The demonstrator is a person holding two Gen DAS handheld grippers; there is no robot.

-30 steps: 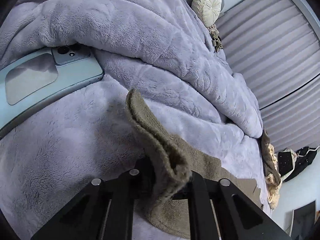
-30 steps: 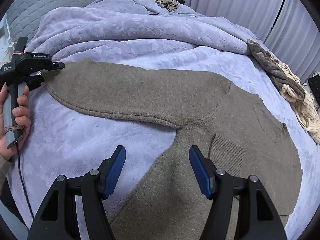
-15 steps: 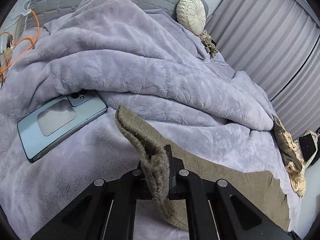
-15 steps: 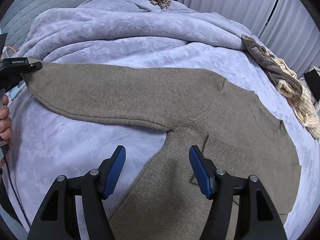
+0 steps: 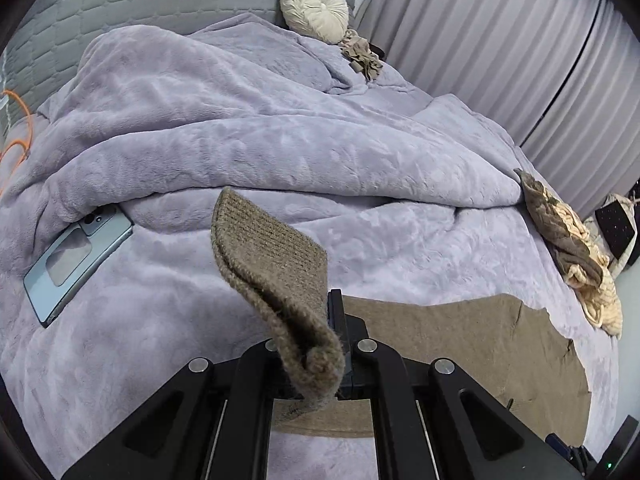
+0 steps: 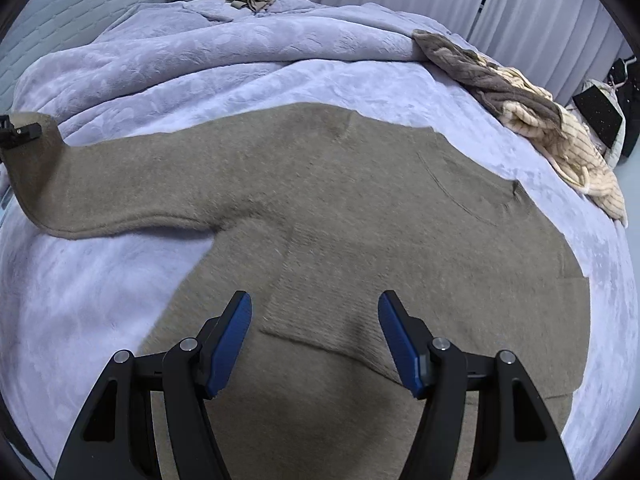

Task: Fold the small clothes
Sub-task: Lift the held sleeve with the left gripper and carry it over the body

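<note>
A: Where is the sweater [image 6: 360, 208]?

B: Spread flat on the lilac blanket [image 6: 100, 292], its body near the blanket's front edge and one sleeve [image 6: 132, 196] stretched toward the blanket's left side.

A: And the left gripper [image 5: 320, 344]?

B: Clamped tight on the sleeve's ribbed cuff [image 5: 264, 252], which stands lifted off the blanket, folded over itself.

A: The right gripper [image 6: 316, 340]?

B: Its blue pads [image 6: 230, 344] stand apart, holding nothing, poised above the sweater's body.

A: Anything else on the blanket?

B: A phone [image 5: 76, 256] tucked under a fold at its left, a heap of clothes [image 6: 540, 120] at its right edge, and a round cushion [image 5: 314, 6] at its far end.
</note>
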